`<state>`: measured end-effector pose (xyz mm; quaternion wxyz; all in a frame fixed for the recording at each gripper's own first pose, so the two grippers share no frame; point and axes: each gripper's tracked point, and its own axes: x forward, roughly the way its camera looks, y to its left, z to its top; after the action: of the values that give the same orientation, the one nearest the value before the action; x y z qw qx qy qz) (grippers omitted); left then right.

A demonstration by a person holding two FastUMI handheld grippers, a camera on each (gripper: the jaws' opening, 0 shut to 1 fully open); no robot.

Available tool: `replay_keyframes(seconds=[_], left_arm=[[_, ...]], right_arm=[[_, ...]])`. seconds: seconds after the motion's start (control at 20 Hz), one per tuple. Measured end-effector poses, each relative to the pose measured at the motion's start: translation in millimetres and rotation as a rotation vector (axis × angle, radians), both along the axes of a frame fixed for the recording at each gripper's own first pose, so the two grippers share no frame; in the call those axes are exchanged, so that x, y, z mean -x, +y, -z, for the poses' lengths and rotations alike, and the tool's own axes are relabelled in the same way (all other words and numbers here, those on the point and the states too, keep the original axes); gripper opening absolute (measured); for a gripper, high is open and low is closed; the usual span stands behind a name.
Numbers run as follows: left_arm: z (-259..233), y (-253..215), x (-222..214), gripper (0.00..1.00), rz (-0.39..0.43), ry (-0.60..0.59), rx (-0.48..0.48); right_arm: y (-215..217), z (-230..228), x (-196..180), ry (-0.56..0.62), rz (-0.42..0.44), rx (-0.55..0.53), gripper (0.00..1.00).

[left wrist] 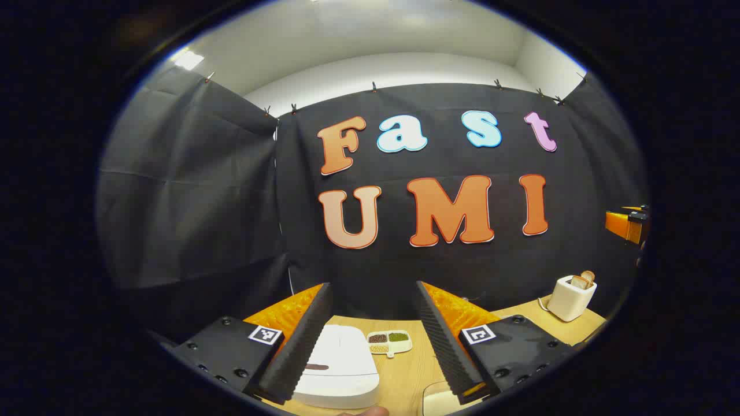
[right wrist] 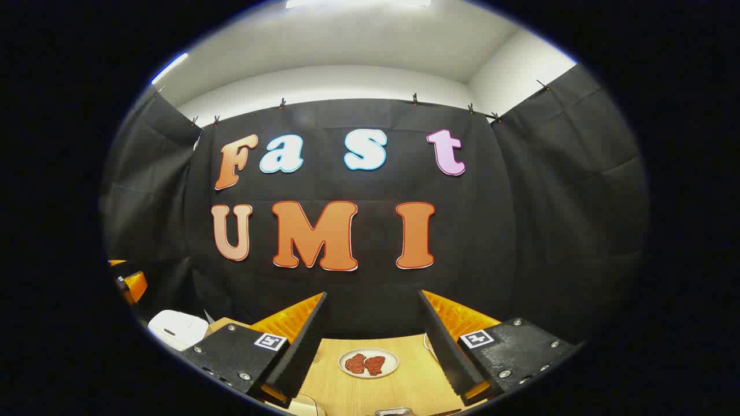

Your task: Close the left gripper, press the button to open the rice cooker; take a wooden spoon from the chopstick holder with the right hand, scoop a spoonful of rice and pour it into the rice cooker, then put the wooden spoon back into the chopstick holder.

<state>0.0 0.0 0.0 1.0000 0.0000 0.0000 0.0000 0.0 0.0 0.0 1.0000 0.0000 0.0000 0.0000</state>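
Left gripper [left wrist: 370, 341]: fingers apart, above desk's near edge.
Right gripper [right wrist: 373, 352]: fingers apart, empty.
Rice cooker [left wrist: 338, 367]: lid down, near edge, left.
Grain tray [left wrist: 389, 342]: behind cooker.
Progress: nothing done; closing, button press, scooping remain.

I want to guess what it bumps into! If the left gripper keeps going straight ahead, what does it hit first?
Probably the black cloth wall. The left gripper, jaws open, points above the white rice cooker and grain dish on the table; depth is hard to judge.
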Motion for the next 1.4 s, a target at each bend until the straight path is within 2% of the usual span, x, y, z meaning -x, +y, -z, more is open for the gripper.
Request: replay_keyframes(seconds=[0.05, 0.1, 0.15, 0.2, 0.25, 0.3, 0.35, 0.4, 0.5, 0.55, 0.6, 0.7, 0.8, 1.4], left_arm=[[-1, -6, 1, 0.95, 0.006, 0.003, 0.01], [-1, -9, 2, 0.95, 0.01, 0.005, 0.012], [-3, -12, 1, 0.96, 0.011, 0.005, 0.006], [-4, -14, 1, 0.98, 0.012, 0.003, -0.003], [-6, -16, 1, 1.0, 0.017, 0.001, -0.008], [-8, -20, 2, 0.98, 0.021, -0.003, -0.007], [-9, -25, 4, 0.98, 0.027, -0.003, -0.001], [-8, -29, 5, 1.0, 0.033, 0.0, 0.006], [-8, -34, 9, 0.95, 0.042, 0.001, 0.007], [-10, -36, 11, 0.96, 0.044, -0.002, 0.003], [-10, -37, 12, 0.98, 0.045, -0.003, -0.001], [-9, -39, 15, 1.0, 0.047, 0.002, -0.005], [-8, -42, 18, 0.95, 0.049, 0.003, -0.006], [-5, -50, 21, 0.98, 0.04, 0.004, 0.004]], right_arm=[[-4, 3, -1, 0.006, 0.0, -0.006, 0.98], [-6, 3, 0, 0.006, -0.004, -0.012, 0.94], [-7, 3, -1, 0.002, -0.007, -0.013, 0.94], [-9, 3, 0, 0.002, -0.008, -0.012, 0.98], [-11, 5, 1, 0.004, -0.011, -0.01, 0.94], [-12, 6, 2, 0.004, -0.013, -0.008, 0.94], [-12, 5, 3, 0.001, -0.018, -0.004, 0.98], [-12, 5, 5, 0.001, -0.019, 0.0, 0.93], [-14, 9, 9, 0.008, -0.025, 0.001, 0.94], [-15, 10, 11, 0.012, -0.027, 0.001, 0.98], [-16, 11, 13, 0.016, -0.027, 0.003, 0.94], [-18, 15, 15, 0.027, -0.026, 0.005, 0.94], [-21, 17, 17, 0.034, -0.022, 0.002, 0.94], [-36, 35, 16, 0.084, 0.019, -0.035, 0.94]])
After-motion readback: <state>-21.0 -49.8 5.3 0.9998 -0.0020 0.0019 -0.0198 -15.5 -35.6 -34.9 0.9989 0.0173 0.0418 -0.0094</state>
